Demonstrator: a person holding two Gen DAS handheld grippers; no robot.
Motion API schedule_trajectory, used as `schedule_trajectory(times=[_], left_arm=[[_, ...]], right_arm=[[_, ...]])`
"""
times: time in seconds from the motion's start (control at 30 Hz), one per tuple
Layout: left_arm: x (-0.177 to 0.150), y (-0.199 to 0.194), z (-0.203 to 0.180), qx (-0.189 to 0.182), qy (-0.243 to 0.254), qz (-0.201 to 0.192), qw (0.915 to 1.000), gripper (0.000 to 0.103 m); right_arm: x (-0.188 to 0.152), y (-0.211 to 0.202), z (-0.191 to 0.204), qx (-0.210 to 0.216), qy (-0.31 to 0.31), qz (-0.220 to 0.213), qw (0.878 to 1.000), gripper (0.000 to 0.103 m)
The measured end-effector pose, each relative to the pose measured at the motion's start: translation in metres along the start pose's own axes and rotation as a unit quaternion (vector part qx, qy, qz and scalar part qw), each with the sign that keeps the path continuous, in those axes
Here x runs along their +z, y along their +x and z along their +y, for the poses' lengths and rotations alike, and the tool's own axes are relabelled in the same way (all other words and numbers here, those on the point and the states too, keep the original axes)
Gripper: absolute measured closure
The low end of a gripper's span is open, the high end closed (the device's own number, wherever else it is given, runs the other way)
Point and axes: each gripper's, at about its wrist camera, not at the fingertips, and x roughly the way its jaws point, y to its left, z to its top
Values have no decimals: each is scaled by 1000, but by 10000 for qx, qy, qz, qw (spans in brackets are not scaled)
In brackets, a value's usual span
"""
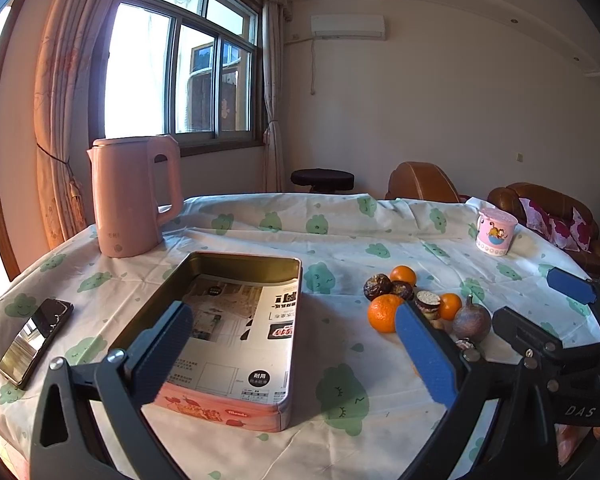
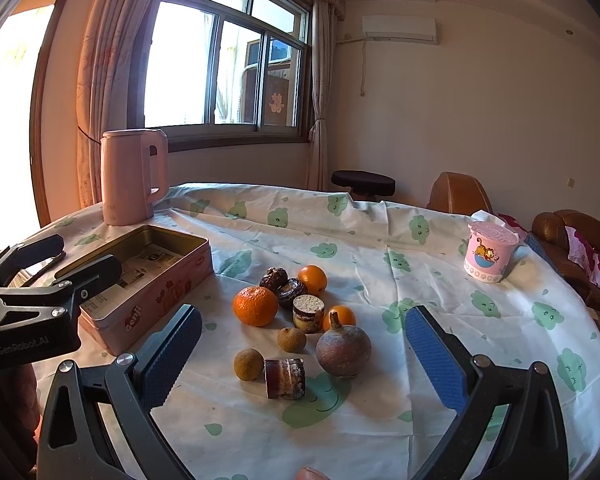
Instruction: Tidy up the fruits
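Observation:
A pink tin box lies open on the tablecloth, holding only a printed sheet. My left gripper hovers open over its near end. To the tin's right lies a cluster of fruit: a large orange, two small oranges, dark wrinkled fruits, a brown stemmed fruit, two longans and cut pieces. My right gripper stands open just in front of the cluster, with nothing between its fingers.
A pink kettle stands behind the tin at the far left. A phone lies left of the tin. A pink cartoon cup sits at the far right, near the table edge. A sofa and a stool stand beyond.

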Motion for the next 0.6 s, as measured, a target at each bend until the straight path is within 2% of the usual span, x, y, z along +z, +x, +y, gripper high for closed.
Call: schedule_trajectory(times=[0.6], left_arm=[[-2, 0, 0, 9, -18, 14, 10000, 0]], right_arm=[[-2, 0, 5, 21, -25, 14, 10000, 1]])
